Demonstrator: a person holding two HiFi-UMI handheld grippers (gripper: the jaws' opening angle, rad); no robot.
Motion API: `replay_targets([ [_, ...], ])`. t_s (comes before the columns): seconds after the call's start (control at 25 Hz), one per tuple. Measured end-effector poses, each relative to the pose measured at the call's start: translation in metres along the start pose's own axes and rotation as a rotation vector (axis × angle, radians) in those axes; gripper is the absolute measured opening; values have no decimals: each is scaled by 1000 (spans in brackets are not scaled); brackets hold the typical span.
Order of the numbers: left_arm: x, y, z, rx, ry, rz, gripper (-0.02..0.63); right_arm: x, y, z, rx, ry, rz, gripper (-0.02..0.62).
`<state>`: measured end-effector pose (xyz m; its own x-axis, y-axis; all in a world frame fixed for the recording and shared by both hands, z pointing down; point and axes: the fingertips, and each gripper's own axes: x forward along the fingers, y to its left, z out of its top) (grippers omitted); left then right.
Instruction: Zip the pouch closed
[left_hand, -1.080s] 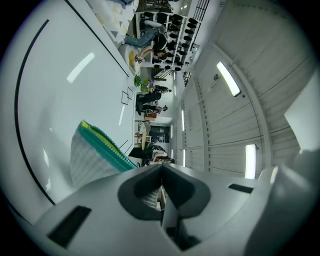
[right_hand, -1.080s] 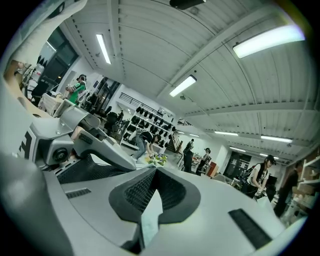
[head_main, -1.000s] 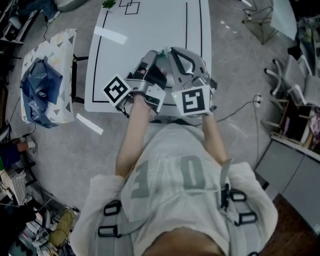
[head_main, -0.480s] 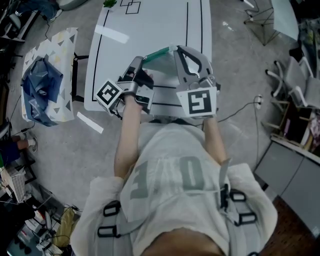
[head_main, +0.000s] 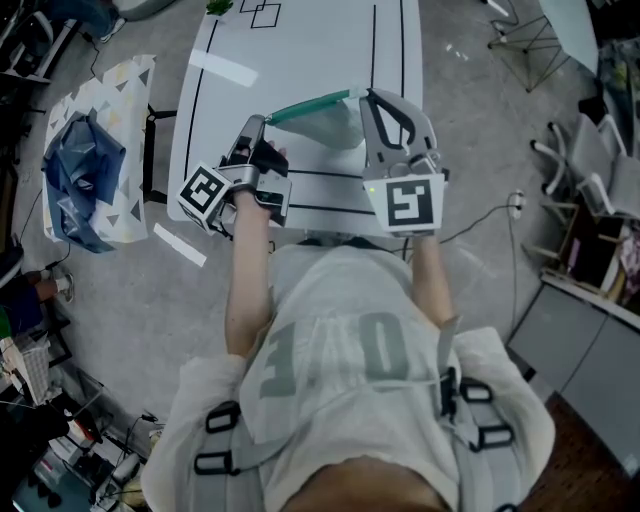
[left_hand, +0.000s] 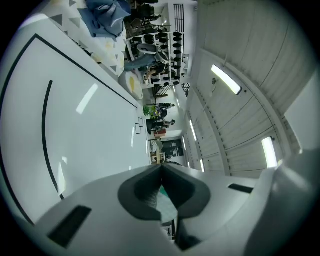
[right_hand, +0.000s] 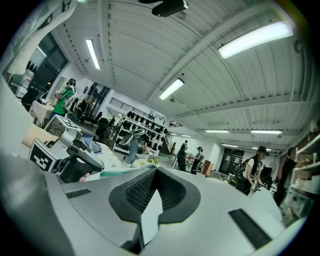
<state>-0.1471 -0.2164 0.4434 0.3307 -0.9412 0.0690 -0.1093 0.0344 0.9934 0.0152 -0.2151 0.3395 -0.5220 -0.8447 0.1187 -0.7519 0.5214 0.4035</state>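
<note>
Head view, left claw (head_main: 264, 122) and right claw (head_main: 369, 96) level, pinching pouch (head_main: 330, 122)

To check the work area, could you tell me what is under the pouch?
Under the pouch lies the white table, marked with black lines. The patch directly beneath is covered by the pouch, so it cannot be checked.

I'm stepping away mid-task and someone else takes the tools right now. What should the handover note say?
Left tool: shut on the green zip edge.
Right tool: shut on the white fabric of the pouch.
Pouch hangs over the white table, zip edge stretched between the tools.
Done: unclear how far the zip is closed.
Left: probably finish the pull, then check it.
</note>
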Motion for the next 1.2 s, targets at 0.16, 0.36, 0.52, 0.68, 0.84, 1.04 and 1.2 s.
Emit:
replay_targets([
  [0.16,-2,4,3,2,-10,13,8,1,4,-2,4,12,14,8],
  [0.36,-4,4,4,43,-1,27,8,2,7,-6,17,22,28,8],
  [0.52,-6,6,11,63,-12,46,8,7,13,-4,33,26,49,8],
  [0.68,-10,14,12,67,-19,79,8,12,15,-14,101,47,46,8],
  [0.84,-11,13,17,91,-40,64,9,17,18,-35,197,87,65,8],
  [1.04,-13,-1,28,148,-83,16,11,22,15,-55,252,137,47,8],
  [1.2,-13,-13,32,182,-95,-8,40,28,8,-92,350,239,5,9],
])
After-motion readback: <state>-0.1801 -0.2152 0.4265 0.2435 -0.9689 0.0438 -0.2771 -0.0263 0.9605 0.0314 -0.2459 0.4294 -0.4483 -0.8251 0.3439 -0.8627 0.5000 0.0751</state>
